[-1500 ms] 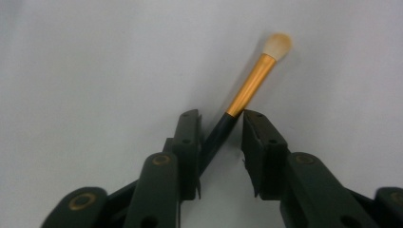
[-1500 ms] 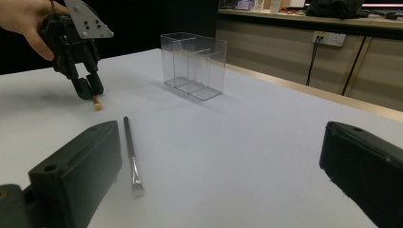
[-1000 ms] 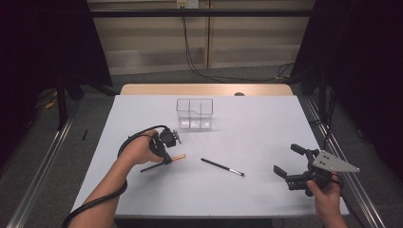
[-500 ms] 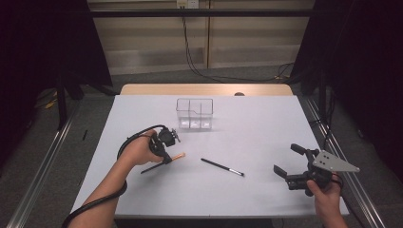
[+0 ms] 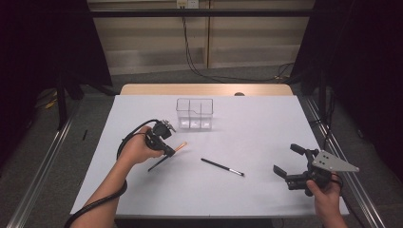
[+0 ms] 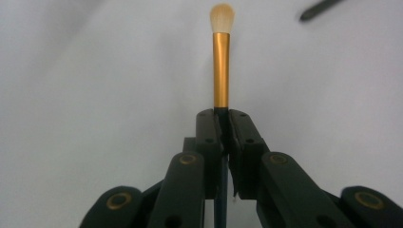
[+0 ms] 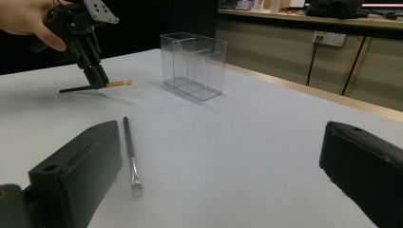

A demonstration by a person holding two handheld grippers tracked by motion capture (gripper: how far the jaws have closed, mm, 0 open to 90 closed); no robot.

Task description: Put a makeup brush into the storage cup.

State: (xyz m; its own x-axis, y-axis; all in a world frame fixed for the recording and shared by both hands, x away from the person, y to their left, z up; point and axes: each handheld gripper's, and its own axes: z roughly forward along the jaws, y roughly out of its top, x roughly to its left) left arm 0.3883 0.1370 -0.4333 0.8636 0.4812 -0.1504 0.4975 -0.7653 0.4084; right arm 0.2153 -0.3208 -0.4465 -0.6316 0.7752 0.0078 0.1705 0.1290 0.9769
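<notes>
The left gripper [image 5: 170, 151] is clamping the gold-ferruled brush [image 6: 221, 66], its bristles pointing ahead of the jaws; the right gripper [image 5: 291, 162] is holding nothing, jaws spread wide. A black brush [image 5: 222, 167] is lying between both grippers.

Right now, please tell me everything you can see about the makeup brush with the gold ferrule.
The makeup brush is slim, with a pale, rounded bristle tip, a shiny gold ferrule and a thin dark handle. The left hand-held gripper is shut on the handle just behind the ferrule. It lies nearly level and low over the white table, left of the clear organizer, its bristles pointing toward that box.
</notes>
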